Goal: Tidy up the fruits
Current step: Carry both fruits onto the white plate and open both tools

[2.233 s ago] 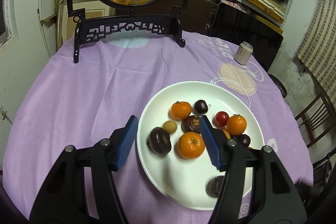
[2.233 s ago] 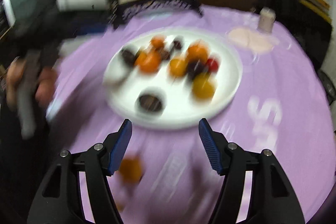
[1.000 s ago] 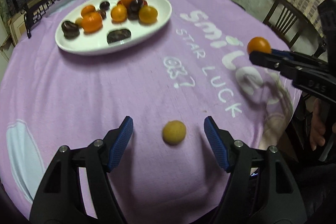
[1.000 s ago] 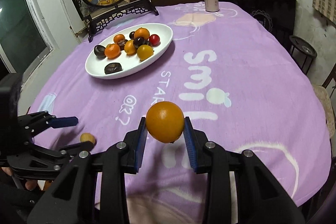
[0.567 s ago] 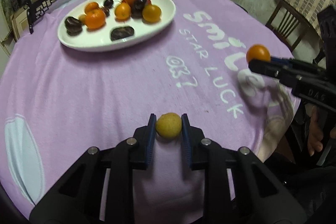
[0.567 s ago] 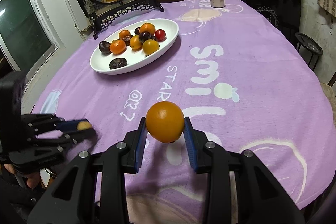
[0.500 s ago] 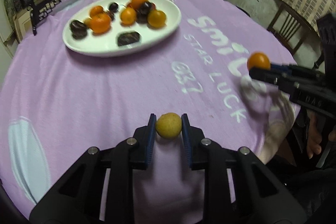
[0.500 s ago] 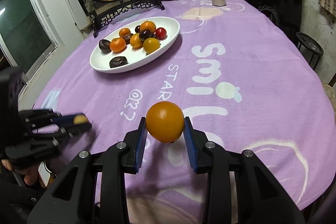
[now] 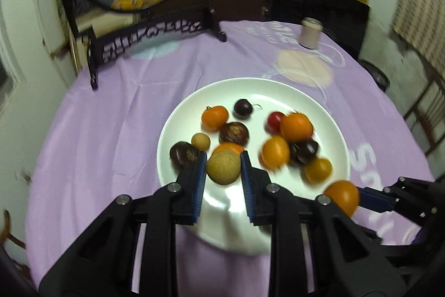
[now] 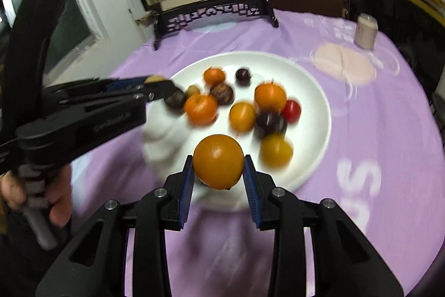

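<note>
A white plate [image 9: 328,113] on the purple tablecloth holds several oranges, dark plums, a red fruit and a small tan fruit [image 9: 200,141]. My left gripper [image 9: 223,167] is shut on a tan round fruit [image 9: 223,167] and holds it over the plate's near left part. My right gripper [image 10: 218,162] is shut on an orange [image 10: 218,162] and holds it above the plate's [image 10: 314,91] near rim. In the left wrist view the right gripper [image 9: 345,196] and its orange show at lower right. In the right wrist view the left gripper [image 10: 155,80] reaches in from the left.
A framed round deer picture on a black stand [image 9: 144,27] stands at the table's far left. A small beige can [image 9: 311,33] stands at the far right. A wooden chair [image 9: 428,113] is beyond the table's right edge. A hand [image 10: 30,185] grips the left handle.
Both grippers have carried their fruits from the near side of the table up to the plate and now hover over it. Both stay shut on their fruit.
</note>
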`<move>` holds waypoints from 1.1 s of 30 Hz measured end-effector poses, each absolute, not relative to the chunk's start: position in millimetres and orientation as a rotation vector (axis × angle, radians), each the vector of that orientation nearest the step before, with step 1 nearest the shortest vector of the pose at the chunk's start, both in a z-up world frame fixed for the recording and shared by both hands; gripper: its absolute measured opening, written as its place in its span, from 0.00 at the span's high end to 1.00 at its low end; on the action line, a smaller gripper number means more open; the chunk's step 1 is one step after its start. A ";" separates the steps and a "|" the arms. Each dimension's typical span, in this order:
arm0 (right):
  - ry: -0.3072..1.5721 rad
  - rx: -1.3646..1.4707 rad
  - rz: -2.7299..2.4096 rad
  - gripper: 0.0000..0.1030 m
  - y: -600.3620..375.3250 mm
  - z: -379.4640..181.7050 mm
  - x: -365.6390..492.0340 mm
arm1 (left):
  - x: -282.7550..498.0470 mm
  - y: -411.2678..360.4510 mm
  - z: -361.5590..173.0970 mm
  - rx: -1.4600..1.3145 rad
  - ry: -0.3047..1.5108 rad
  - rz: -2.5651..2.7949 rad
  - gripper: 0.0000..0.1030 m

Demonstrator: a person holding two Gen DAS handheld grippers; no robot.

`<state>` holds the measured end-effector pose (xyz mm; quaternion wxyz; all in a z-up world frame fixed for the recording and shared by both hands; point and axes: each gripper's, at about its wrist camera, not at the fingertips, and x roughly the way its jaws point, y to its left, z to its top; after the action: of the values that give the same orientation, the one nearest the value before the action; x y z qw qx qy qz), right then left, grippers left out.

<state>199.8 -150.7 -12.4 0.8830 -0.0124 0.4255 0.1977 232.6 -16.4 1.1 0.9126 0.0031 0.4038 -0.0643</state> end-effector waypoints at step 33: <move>0.783 -0.037 0.329 0.23 -160.2 -16.2 158.8 | 187.8 -8.1 -9.5 -0.045 0.793 -0.187 0.07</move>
<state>158.8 -160.2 -16.2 0.9110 -0.0181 0.3800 0.1595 187.8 -8.1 -9.5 0.9180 -0.0217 0.3856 -0.0907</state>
